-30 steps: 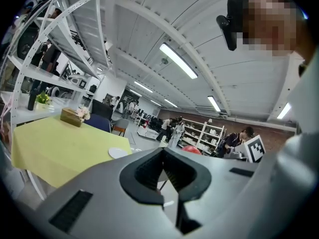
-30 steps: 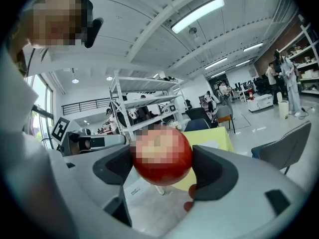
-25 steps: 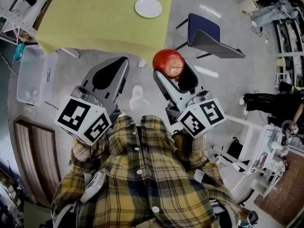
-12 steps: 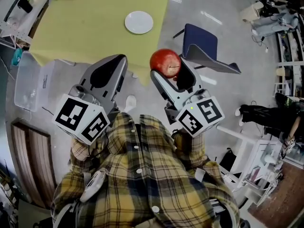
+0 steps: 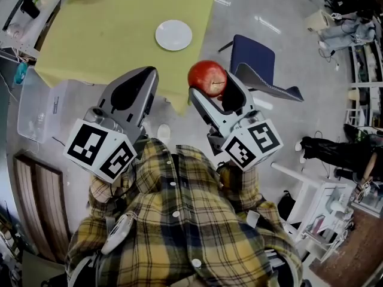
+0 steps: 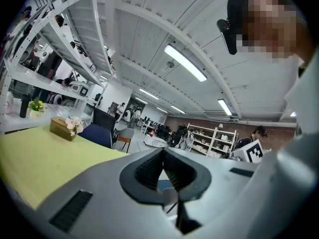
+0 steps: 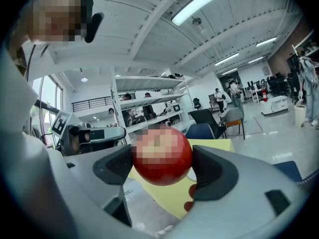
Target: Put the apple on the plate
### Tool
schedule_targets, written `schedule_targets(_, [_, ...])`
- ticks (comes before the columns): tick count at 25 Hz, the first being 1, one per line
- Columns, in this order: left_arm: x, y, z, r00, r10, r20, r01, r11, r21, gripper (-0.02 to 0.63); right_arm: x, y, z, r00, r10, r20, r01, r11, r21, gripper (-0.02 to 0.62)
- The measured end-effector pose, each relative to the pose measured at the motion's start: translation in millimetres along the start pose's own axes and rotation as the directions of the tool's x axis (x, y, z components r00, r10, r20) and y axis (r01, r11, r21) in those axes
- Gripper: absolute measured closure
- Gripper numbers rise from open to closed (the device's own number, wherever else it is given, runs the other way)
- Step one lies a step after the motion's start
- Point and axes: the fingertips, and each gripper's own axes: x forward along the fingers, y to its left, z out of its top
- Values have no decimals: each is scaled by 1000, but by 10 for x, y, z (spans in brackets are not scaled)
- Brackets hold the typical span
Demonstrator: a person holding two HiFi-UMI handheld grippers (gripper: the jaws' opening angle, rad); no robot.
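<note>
The yellow table [image 5: 119, 28] runs off the top edge of the head view. Only that view shows the white plate [image 5: 173, 35], near the table's right edge. The left gripper [image 6: 163, 171] has its jaws pressed together, empty. The right gripper [image 7: 162, 158] clamps the red apple [image 5: 207, 76] between both pads, in the air off the table's near right corner.

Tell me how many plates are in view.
1. The white plate lies on the yellow table, near its right edge, with nothing on it; the apple is held in the right gripper. The table's far end is cut off, so another may be hidden.
</note>
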Motion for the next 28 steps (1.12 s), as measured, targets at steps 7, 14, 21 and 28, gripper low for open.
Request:
schedule_targets(7, [177, 412, 144, 999, -44, -18, 44, 999, 3, 598, 451, -39, 53, 999, -38, 2, 38, 999, 11, 239])
schedule_targets(14, [526, 855, 417, 991, -123, -52, 124, 992, 18, 598, 959, -177, 222, 993, -115, 11, 114, 993, 20, 239])
schedule_targets(21, [882, 1413, 649, 974, -208, -93, 211, 977, 16, 598, 1562, -295, 363, 980, -197, 27, 195, 980, 46, 239])
schedule_targets(28, [1147, 1678, 674, 942, -291, -168, 297, 955, 9, 598, 1832, -474, 420, 954, -298, 36, 294, 951, 94, 239])
